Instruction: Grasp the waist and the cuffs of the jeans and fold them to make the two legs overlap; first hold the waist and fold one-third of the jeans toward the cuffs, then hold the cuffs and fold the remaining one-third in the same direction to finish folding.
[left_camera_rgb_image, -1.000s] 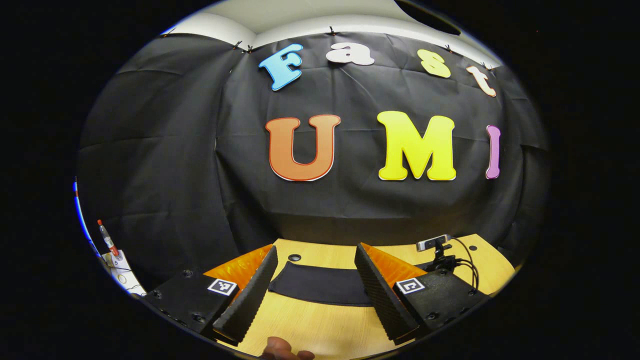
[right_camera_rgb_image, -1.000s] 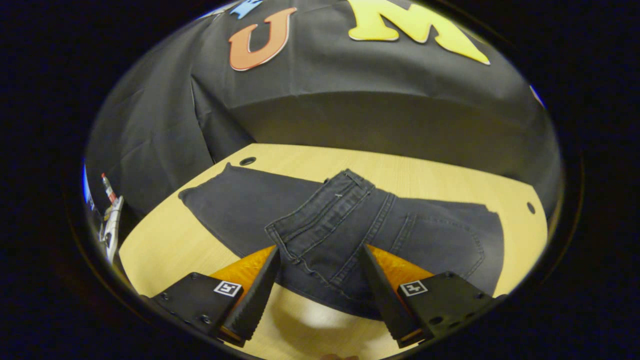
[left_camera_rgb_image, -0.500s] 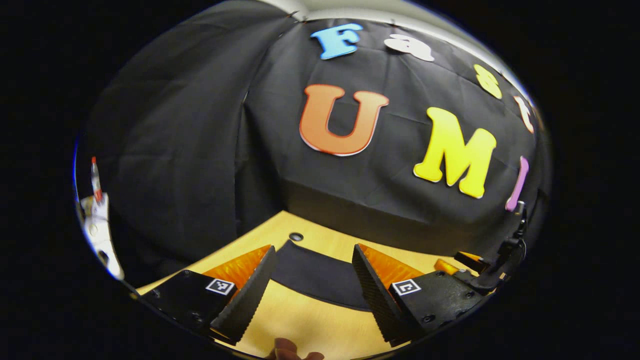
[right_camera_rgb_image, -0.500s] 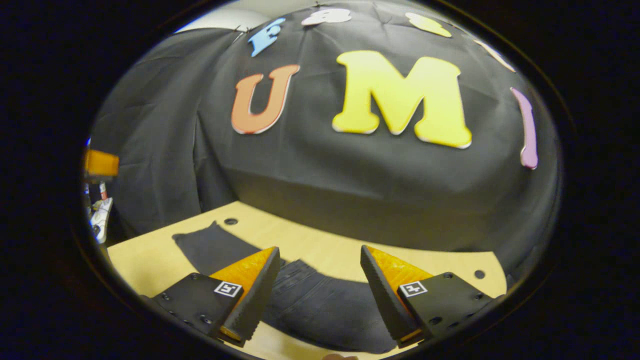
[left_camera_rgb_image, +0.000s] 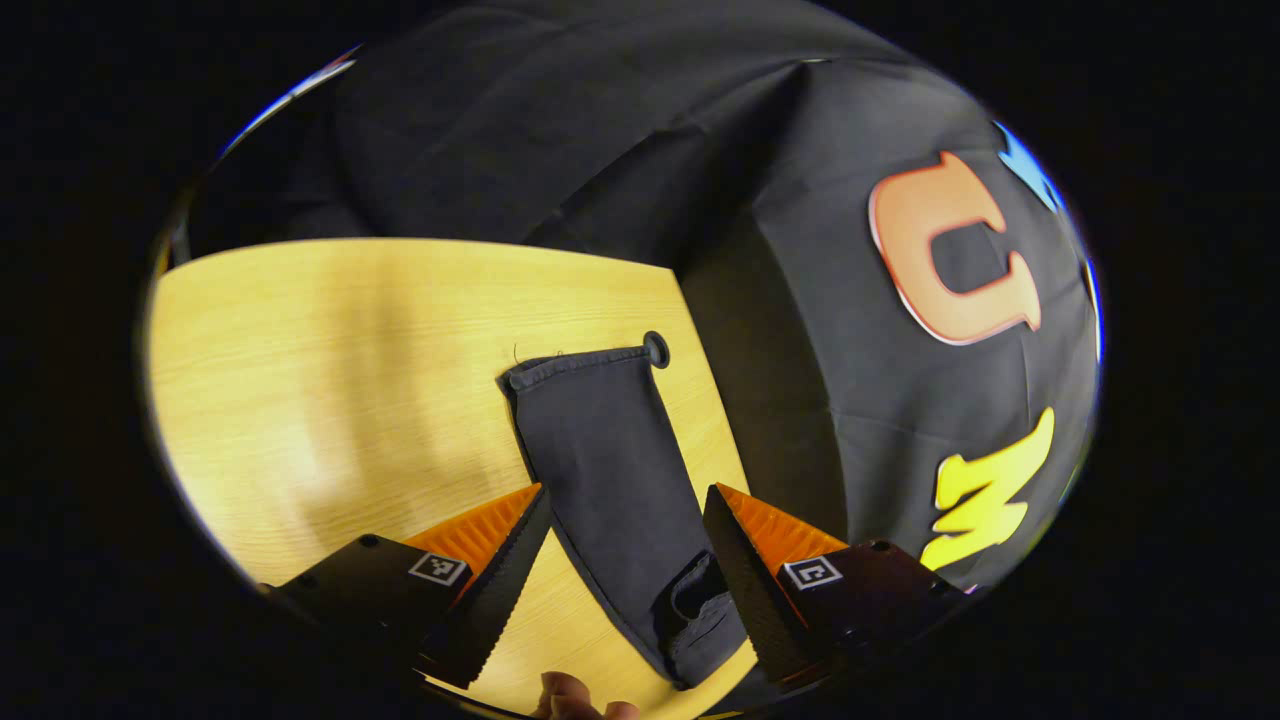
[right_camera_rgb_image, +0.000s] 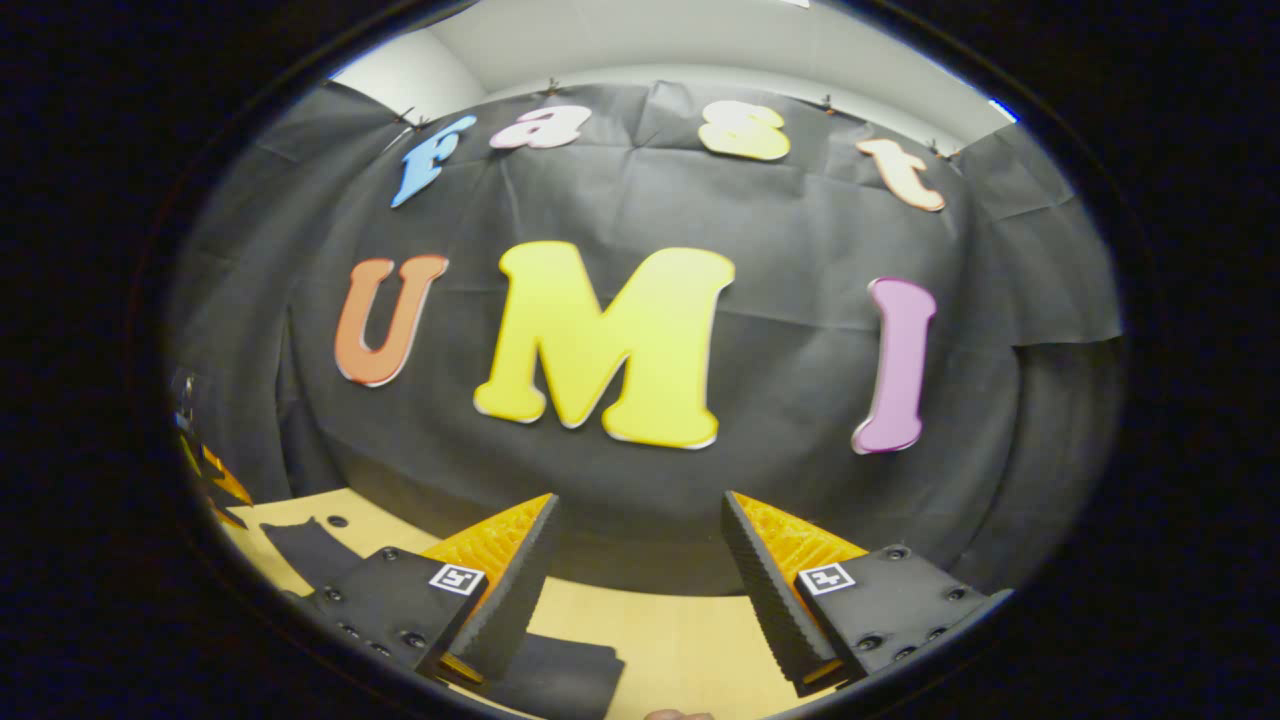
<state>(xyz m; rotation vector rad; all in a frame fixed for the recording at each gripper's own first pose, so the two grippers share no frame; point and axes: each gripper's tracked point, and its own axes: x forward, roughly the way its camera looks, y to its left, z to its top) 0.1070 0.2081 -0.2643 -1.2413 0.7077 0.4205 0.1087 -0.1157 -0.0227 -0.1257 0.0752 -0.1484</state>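
Dark denim, soft and limp, is what both grippers have to manage here. Nearest in the left gripper view, the left gripper (left_camera_rgb_image: 625, 560) has its 2 fingers spread wide and holding nothing, with the leg of the jeans (left_camera_rgb_image: 610, 470) running up between them, flat on the wooden table (left_camera_rgb_image: 330, 360). A fingertip of the person (left_camera_rgb_image: 570, 697) peeks in at the bottom edge. Close to the gripper the cloth is bunched into a small fold; farther off the leg lies smooth and ends at the cuff (left_camera_rgb_image: 580, 366), whose hem sits just beside a round hole (left_camera_rgb_image: 656, 349) in the tabletop.

In the right gripper view, the right gripper (right_camera_rgb_image: 640, 575) is also wide apart and empty, pointed mostly at the booth wall; a dark corner of the jeans lies low by its left finger, and another strip shows farther left on the table.

The fabric is probably fairly heavy for cloth and will sag and drag when lifted, so a pinch on 1 layer could leave the other behind. The stitched hem at the cuff and the thick waistband look like the firmest places to bite, taking both layers together. The waist itself I cannot make out.
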